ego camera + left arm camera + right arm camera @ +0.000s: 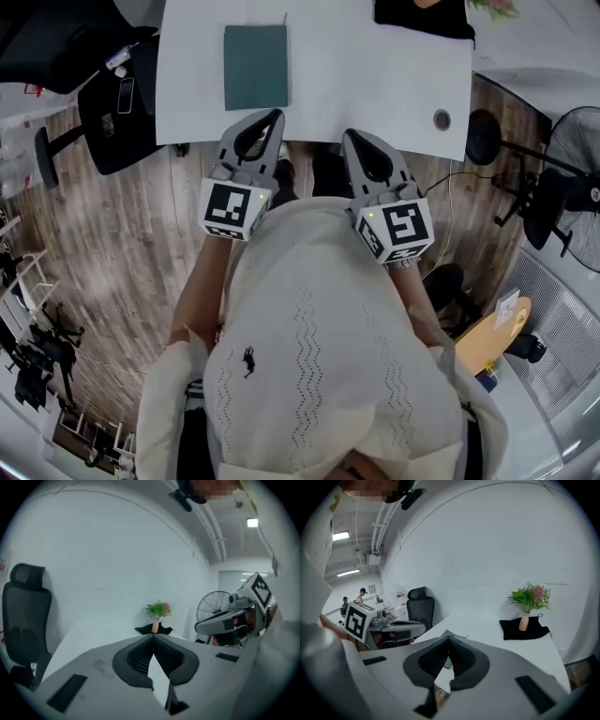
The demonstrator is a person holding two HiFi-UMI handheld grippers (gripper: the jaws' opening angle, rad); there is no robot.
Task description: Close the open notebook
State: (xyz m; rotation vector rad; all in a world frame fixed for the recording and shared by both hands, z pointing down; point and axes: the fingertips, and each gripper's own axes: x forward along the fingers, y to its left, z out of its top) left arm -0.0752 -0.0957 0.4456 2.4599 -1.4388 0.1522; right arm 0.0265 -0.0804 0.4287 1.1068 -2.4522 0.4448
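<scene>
- Now the notebook (255, 66) lies shut, dark green cover up, flat on the white worktop (375, 84).
- The left gripper (273, 115) is held just on the near side of the notebook, off its near right corner and not touching it.
- Its fingers (138, 656) are pressed together tip to tip, with nothing between them.
- The right gripper (350, 135) is to the right of the notebook and a little nearer the person, level with the left gripper and clear of the cover.
- Its fingers (433, 660) also meet at the tips and carry nothing.
- In the right gripper view, a dark flat corner that looks like the notebook's cover shows just beyond those tips.
- A black cloth (422, 17) lies well to the right of the notebook, at the far edge of the worktop.
- A small vase of flowers (525, 620) stands upright on that cloth.
- A round grey grommet (442, 119) sits in the worktop, right of the notebook and closer to the person.
- A black office chair (112, 108) stands to the left of the notebook, off the worktop on the wooden floor (122, 234).
- A standing fan (574, 159) is far to the right of the notebook, also off the worktop.
- The person's cream knitted sweater (309, 356) fills the near side of the head view, below the notebook.
</scene>
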